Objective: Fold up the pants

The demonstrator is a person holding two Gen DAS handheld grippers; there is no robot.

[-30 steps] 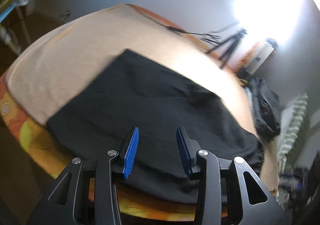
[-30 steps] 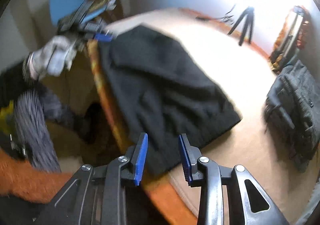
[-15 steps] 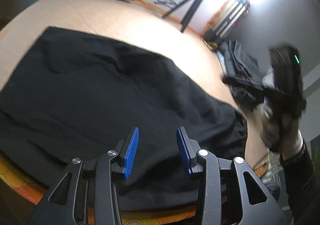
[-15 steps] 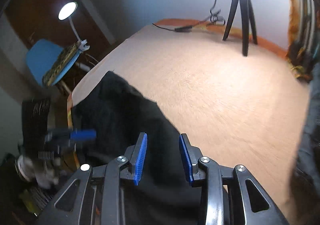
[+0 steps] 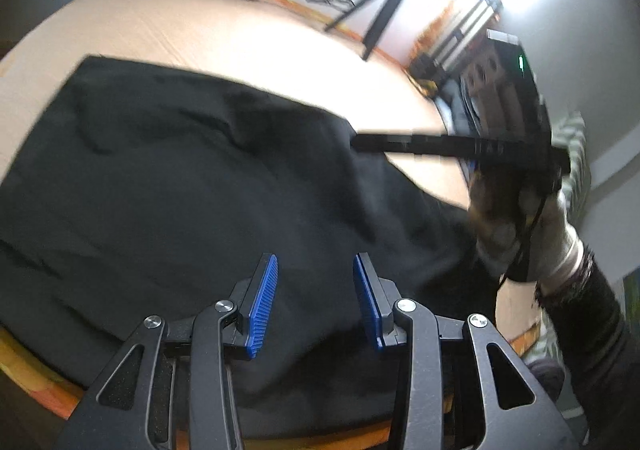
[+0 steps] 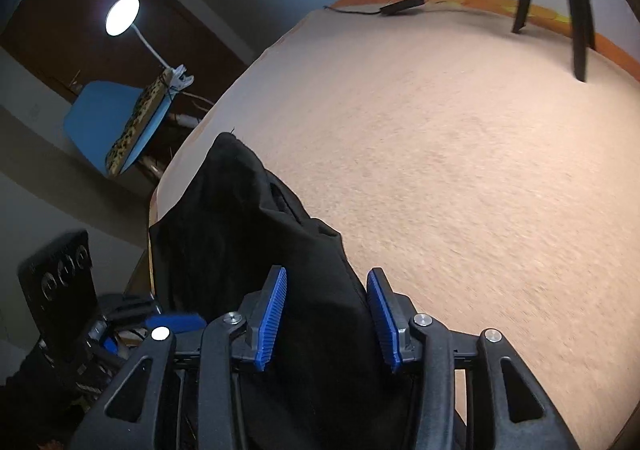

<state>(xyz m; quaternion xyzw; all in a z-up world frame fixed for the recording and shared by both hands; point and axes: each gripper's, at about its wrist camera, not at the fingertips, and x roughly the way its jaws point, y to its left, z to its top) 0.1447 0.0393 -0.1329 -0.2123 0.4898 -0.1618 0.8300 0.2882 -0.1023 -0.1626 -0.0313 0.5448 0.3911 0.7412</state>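
Black pants (image 5: 192, 186) lie spread flat on a beige bed cover (image 5: 224, 38), reaching to the near edge. My left gripper (image 5: 315, 292) hovers open over the near part of the pants, with nothing between its blue pads. A gloved hand (image 5: 520, 226) holds my right gripper (image 5: 360, 142) at the far right corner of the pants. In the right wrist view the right gripper (image 6: 326, 314) is low over that dark edge (image 6: 248, 234); its jaws are opening, the fabric lies between them and the pads stand clear of it. The left gripper (image 6: 172, 322) shows at lower left.
A black tripod (image 5: 380, 10) and a cable (image 6: 400, 6) stand at the far side of the bed. An orange patterned mattress edge (image 5: 36, 378) runs along the near side. A lit lamp (image 6: 122, 16) and a blue chair (image 6: 104, 122) are beyond the bed's left end.
The right gripper has swung across and down from the bed's side to the far corner of the pants, and its jaws have widened. The left gripper shifted a little over the pants.
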